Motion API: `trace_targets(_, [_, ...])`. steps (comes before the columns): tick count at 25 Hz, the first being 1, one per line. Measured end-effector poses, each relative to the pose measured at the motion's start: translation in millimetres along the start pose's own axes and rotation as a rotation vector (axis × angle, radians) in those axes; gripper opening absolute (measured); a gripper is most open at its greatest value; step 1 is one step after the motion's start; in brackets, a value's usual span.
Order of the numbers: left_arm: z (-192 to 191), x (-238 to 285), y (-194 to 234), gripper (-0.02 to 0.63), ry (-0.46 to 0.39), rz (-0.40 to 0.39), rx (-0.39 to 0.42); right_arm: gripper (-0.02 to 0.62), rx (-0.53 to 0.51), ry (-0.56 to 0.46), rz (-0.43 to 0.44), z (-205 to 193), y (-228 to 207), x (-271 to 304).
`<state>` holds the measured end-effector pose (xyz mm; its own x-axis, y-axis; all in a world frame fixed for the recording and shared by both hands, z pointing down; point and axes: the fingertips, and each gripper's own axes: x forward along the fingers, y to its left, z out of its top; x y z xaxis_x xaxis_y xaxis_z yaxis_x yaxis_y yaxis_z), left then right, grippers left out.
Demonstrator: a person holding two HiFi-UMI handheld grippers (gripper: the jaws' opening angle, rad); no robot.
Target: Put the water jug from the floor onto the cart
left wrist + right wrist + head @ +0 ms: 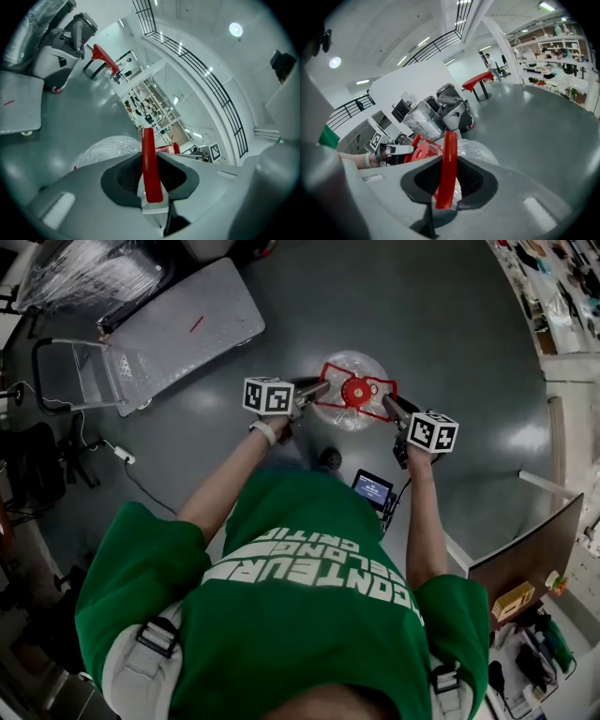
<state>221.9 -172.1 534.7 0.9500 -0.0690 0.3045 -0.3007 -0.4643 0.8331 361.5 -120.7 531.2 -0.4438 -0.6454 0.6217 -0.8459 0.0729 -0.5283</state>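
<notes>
1. Water jug [352, 416] is dead centre in the head view: clear plastic, red cap [356, 392] on top, hanging over the grey floor [450, 352] between my two claws.
2. Its red handle [150, 164] frames the neck, and both claws have hold of it from opposite sides.
3. Left claw [317, 393]: clenched on the red handle. In the left gripper view the strip runs straight up between the dark pads.
4. Right claw [389, 405]: same story, clamped on the handle's other side, with the jug's clear shoulder just beyond it.
5. The cart [178, 329], a flat grey platform with a tubular push bar, sits well apart from the jug, towards the head view's upper left.
</notes>
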Motion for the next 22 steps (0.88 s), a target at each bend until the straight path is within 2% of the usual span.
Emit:
trace_targets(10, [22, -24, 10, 0.098, -0.067, 0.01, -0.016, 0.071, -0.057, 0.014, 0.041, 23, 21, 24])
trace_targets(22, [60, -81, 47, 0.1, -0.159, 0.038, -0.043, 0.071, -0.111, 0.072, 0.112, 50, 70, 90])
